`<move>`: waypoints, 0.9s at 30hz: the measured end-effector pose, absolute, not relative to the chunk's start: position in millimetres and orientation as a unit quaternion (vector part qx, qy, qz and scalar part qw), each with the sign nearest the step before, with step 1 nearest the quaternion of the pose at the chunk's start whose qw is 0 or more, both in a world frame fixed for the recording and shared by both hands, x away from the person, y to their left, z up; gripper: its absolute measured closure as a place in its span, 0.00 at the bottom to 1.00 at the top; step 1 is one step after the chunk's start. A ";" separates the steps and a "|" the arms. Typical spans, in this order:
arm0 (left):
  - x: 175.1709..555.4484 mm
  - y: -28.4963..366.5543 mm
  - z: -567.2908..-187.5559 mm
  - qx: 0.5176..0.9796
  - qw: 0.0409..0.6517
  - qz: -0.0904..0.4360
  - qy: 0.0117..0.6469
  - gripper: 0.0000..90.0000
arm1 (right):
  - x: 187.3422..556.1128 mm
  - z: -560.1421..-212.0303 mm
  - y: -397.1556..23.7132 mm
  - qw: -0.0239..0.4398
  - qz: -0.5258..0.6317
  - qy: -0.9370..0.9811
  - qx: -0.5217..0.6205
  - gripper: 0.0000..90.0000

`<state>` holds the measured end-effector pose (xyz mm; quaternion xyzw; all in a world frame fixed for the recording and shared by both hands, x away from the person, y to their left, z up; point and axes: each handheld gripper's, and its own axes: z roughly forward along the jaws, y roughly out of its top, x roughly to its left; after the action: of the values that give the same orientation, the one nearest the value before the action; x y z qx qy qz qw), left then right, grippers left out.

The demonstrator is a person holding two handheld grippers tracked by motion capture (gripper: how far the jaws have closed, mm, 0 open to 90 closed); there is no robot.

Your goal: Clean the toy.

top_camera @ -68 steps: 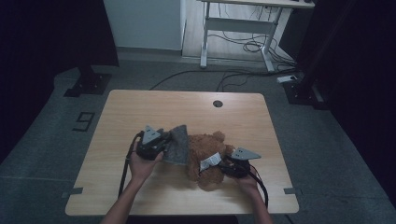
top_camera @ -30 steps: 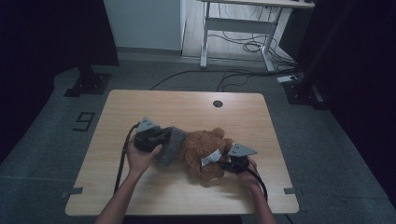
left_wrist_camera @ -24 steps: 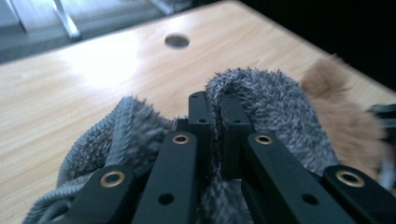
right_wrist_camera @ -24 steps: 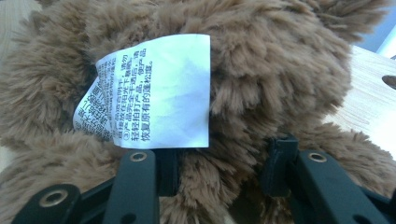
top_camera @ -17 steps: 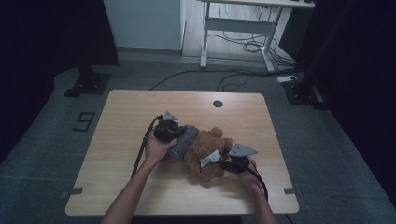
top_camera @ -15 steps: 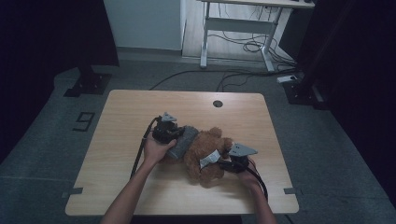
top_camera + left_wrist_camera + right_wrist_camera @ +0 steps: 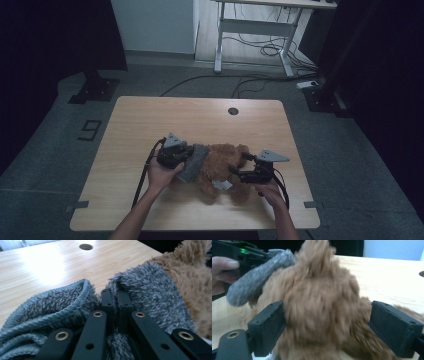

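While the left gripper [image 7: 113, 300] pinches grey cloth [image 7: 62, 305], no writing reads.

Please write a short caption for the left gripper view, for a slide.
Left gripper shut on the grey fleecy cloth, which lies against the brown plush toy on the wooden table.

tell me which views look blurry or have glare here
High view: dim and dark around the edges, but the table is evenly lit. Left gripper view: bright glare on the tabletop, sharp on the left claw pinching the grey cloth. Right gripper view: the brown plush toy is soft and blurred.
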<state>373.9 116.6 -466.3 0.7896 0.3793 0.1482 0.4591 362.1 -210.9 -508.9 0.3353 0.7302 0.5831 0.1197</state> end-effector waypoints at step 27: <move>384.8 60.3 -432.8 0.774 0.509 0.126 0.355 0.96 | 375.6 -534.6 -179.5 0.190 0.521 0.770 0.316 0.54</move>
<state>384.8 60.3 -432.8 0.7740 0.3546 0.1261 0.5092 375.6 -179.5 -534.6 0.3163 0.7698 0.5210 0.1895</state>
